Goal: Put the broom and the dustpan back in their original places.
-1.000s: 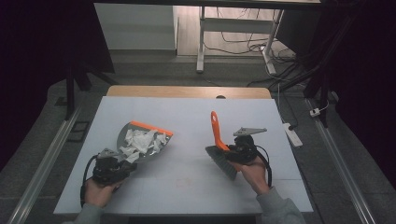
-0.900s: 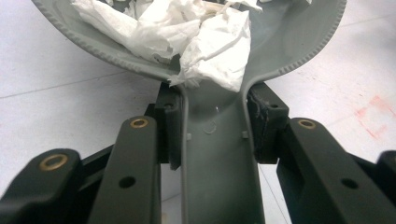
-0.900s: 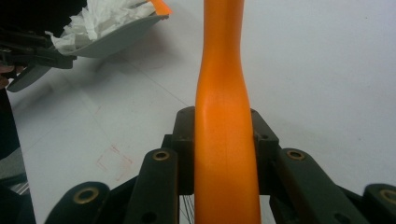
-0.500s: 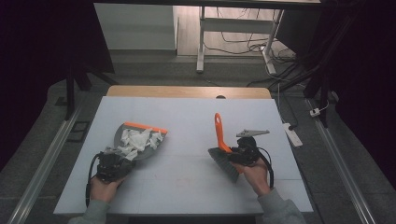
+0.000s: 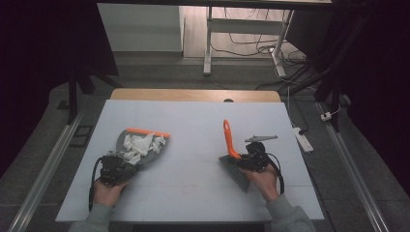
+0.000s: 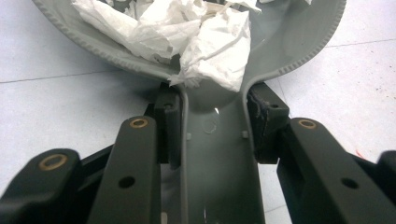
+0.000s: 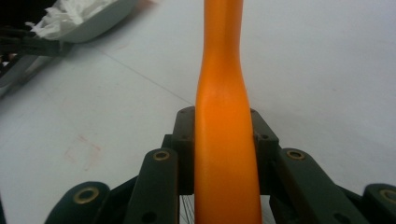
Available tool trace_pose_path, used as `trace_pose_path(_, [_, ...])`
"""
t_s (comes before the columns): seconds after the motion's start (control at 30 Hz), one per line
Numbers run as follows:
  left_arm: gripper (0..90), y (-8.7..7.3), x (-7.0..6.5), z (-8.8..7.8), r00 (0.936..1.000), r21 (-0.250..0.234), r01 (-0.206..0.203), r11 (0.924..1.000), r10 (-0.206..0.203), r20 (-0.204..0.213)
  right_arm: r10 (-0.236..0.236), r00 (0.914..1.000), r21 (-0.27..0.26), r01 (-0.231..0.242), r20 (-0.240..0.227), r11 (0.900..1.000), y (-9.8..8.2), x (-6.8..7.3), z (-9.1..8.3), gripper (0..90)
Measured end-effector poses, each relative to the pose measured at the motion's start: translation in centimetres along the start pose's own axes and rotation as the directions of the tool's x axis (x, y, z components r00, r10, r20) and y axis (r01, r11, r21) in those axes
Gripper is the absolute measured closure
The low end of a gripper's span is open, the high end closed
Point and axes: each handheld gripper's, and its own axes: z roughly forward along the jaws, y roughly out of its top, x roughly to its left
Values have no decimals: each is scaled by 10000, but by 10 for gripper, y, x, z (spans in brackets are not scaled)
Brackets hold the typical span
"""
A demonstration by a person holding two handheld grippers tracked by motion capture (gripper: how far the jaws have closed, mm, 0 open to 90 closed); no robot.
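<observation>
left claw clamps dustpan handle; right claw grips orange brush handle

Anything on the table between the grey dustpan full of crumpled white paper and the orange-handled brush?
No. In the high view, only bare white table separates the grey dustpan from the orange-handled brush.

White table with a wooden far edge; power strip on the floor beside it
</observation>
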Motion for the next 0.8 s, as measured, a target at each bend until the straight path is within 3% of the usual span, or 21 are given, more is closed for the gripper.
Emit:
trace_pose_path(0.2, [606,0,-1,0,10000,-88,1,10000,-1,66,453,9987,73,-455,235,9989,-2,-13,1,700])
trace_pose_path(0.33, [588,-1,-1,1,9999,-108,2,9999,-1,119,250,9978,204,-263,620,9994,-1,-15,1,688])
trace_pose_path(0.53, [462,-1,-4,1,9997,-118,-229,9997,229,-2,36,9939,384,-78,1098,9992,0,-18,3,669])
trace_pose_path(0.8, [241,-3,-8,-6,9978,-311,-639,9975,633,-197,-330,9857,696,217,1651,9973,1,-22,6,574])
